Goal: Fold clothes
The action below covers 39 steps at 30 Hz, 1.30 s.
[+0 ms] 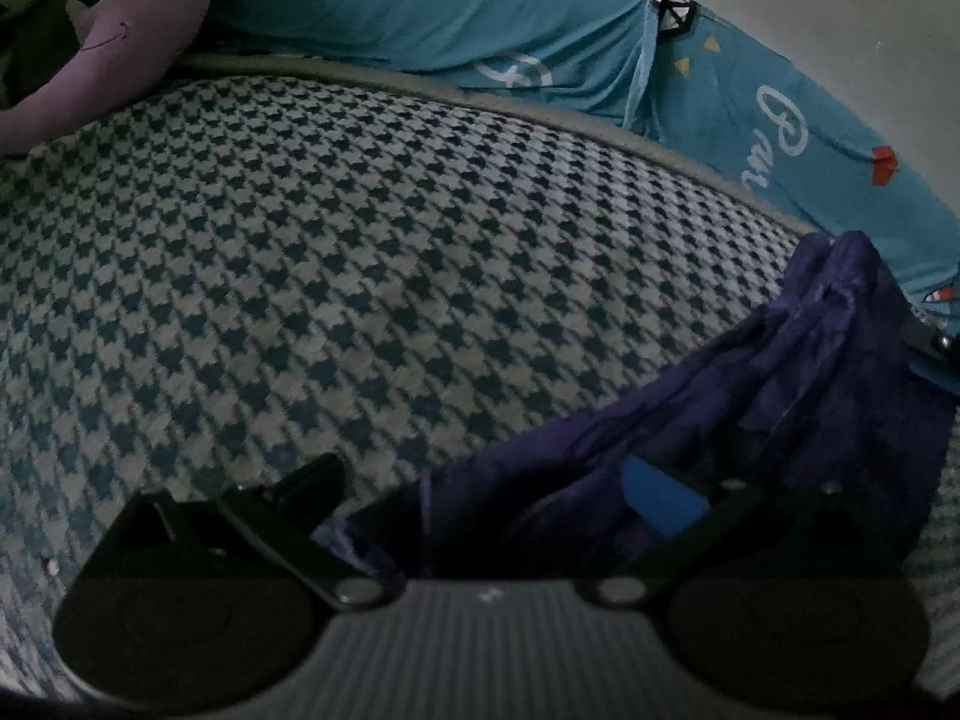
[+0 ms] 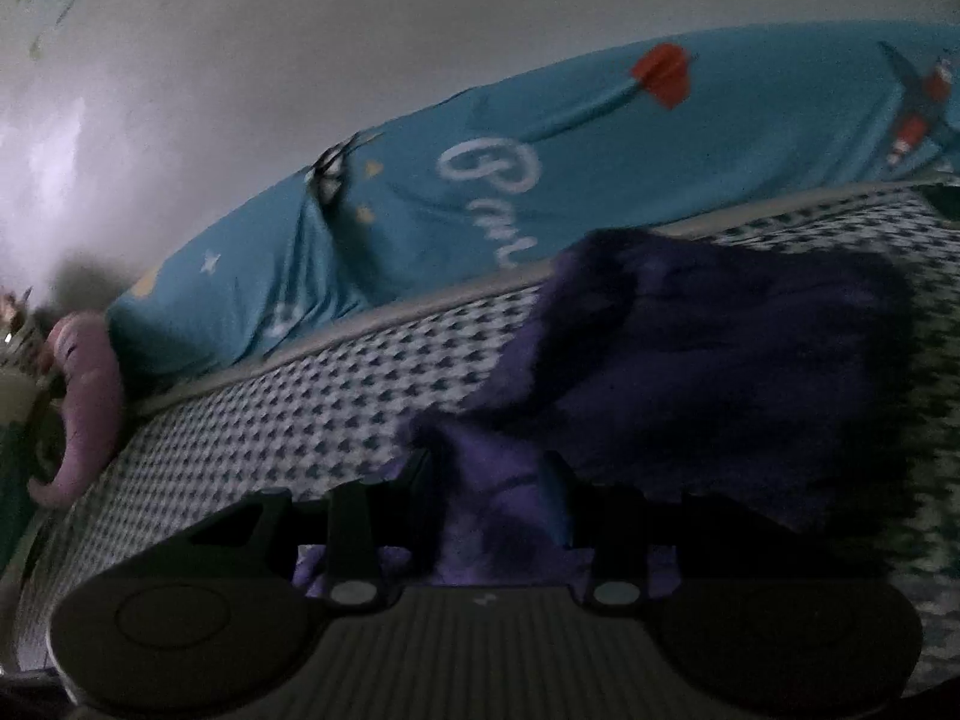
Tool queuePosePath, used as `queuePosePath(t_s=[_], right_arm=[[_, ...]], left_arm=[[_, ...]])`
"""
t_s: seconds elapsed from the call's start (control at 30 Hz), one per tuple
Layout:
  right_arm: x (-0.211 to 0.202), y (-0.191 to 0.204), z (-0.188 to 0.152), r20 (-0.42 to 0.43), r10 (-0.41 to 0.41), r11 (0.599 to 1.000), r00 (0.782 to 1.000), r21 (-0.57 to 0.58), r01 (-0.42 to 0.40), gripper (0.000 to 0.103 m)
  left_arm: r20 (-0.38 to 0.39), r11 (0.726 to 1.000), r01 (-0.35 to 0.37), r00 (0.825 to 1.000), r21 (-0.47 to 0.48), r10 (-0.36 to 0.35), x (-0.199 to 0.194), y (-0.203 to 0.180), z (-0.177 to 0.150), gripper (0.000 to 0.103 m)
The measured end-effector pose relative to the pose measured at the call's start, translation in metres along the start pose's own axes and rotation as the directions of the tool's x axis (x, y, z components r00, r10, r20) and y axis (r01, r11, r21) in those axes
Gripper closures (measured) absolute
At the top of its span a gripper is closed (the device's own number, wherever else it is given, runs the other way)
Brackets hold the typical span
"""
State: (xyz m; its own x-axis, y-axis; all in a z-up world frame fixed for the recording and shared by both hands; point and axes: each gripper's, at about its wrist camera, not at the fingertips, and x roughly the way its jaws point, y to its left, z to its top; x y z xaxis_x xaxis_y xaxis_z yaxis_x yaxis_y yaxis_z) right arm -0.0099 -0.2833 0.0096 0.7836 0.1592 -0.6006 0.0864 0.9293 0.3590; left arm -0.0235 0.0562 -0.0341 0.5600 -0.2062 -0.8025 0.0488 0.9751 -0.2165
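Purple, crumpled garment (image 1: 750, 408) lies on your houndstooth bed cover (image 1: 360, 276); your left hand-held gripper (image 1: 498, 498) has its fingers spread wide, cloth bunched between them. From the right wrist, your right hand-held gripper (image 2: 495, 504) is clamped on a soft fold of that garment (image 2: 720, 348).
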Motion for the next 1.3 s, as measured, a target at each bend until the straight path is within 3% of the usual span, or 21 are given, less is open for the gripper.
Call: queuePosePath(t_s=[0.27,0.67,1.1,1.3], right_arm=[[0.044,0.018,-0.006,-0.072,-0.004,1.000,0.997,-0.019,0.002,0.064],[0.082,0.024,-0.004,-0.063,-0.059,0.997,0.996,-0.043,0.056,0.058],[0.021,0.042,-0.012,-0.008,-0.037,0.995,0.999,-0.090,0.036,0.058],[-0.004,0.053,-0.034,-0.051,0.023,0.994,0.998,-0.110,-0.029,0.057]], left_arm=[[-0.021,1.000,-0.025,0.999,-0.012,0.025,0.005,0.018,-0.004,0.000],[-0.014,0.999,-0.038,0.999,0.023,0.038,0.013,0.020,0.002,0.000],[0.010,0.996,0.033,0.999,-0.081,-0.032,0.009,0.037,0.013,0.000],[0.004,0.994,0.071,0.997,-0.086,-0.071,0.002,0.040,0.008,0.000]])
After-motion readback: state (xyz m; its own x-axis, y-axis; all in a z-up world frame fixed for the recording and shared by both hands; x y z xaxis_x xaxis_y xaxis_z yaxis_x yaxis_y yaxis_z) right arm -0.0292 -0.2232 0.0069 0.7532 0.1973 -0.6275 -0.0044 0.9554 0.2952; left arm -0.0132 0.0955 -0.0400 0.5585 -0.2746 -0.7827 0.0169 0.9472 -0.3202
